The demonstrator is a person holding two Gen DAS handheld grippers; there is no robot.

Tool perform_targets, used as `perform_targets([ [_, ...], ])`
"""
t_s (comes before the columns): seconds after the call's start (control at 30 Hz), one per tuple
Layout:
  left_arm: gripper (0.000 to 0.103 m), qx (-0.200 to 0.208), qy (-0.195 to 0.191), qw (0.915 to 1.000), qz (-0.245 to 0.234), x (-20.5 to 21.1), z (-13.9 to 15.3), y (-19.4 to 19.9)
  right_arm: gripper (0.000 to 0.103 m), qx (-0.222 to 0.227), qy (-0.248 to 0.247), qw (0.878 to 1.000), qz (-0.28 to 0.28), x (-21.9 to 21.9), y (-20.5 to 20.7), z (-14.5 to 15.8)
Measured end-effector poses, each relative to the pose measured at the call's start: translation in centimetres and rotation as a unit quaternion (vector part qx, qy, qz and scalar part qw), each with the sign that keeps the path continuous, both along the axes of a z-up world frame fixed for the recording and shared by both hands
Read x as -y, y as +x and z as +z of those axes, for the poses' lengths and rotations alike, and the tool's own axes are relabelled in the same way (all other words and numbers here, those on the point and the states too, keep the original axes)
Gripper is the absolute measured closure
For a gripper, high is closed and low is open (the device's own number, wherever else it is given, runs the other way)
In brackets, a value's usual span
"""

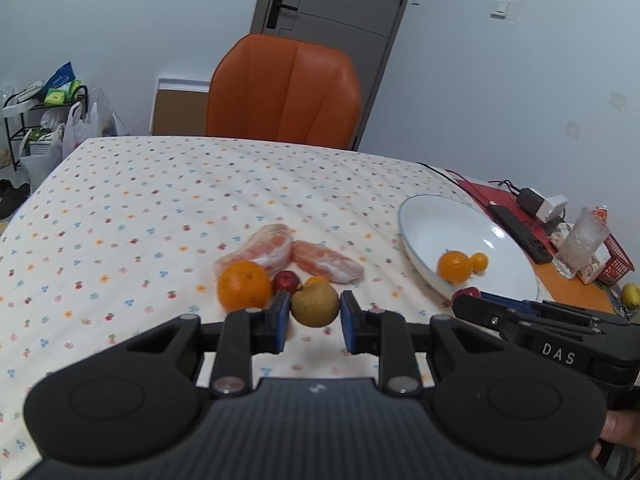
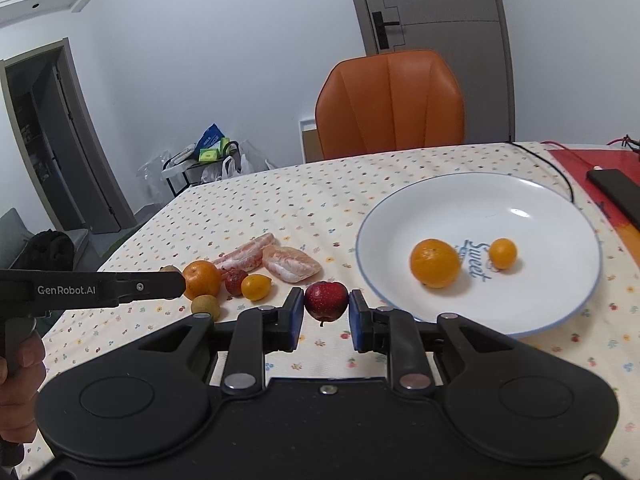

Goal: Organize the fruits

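The right gripper (image 2: 325,312) is seen with its blue pads set either side of a small red fruit (image 2: 326,300); the pads stand at the fruit's flanks with a sliver of gap on each side, so whether it is truly gripped cannot be told — the stem hangs free below it and it may be lifted just above the cloth. The left gripper (image 1: 315,314) frames a brownish-green pear (image 1: 315,304) in the same way, jaws partly apart and just beside its skin; contact cannot be confirmed there either. The white plate (image 2: 560,312) lies to the right, already holding an orange (image 2: 435,263) and a small yellow-orange fruit (image 2: 503,253). The main risk is judged to be slipping: both fruits are round and smooth, and if the pads close off-centre the fruit could be squeezed out and sent rolling across the dotted tablecloth (image 1: 140,208). A fruit dropped from height onto the plate could knock the two already there, or roll over the shallow rim. The pile at left is crowded — a large orange (image 1: 243,290), another small red fruit (image 1: 286,280), a small yellow-orange fruit (image 2: 256,287), and two peeled pomelo segments (image 1: 288,258) sit touching or just beside one another, so neighbours may be nudged as the pear is taken. The two grippers work near each other, and their paths to the plate could cross. An orange chair (image 1: 284,88) stands at the far side, well clear.
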State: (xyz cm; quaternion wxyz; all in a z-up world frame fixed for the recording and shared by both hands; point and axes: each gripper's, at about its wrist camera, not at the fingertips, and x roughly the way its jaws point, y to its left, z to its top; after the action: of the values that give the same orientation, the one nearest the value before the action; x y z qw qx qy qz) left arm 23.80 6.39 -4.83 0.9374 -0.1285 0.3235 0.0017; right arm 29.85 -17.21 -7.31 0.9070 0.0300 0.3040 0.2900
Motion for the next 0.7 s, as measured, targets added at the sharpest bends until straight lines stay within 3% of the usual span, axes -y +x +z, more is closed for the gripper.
perform_targets([
  [0.7, 0.078, 0.02, 0.011, 0.9985, -0.05, 6.7, 1.7, 2.5, 0.081, 0.013, 0.012, 0.999, -0.05, 7.7, 0.0, 0.9],
])
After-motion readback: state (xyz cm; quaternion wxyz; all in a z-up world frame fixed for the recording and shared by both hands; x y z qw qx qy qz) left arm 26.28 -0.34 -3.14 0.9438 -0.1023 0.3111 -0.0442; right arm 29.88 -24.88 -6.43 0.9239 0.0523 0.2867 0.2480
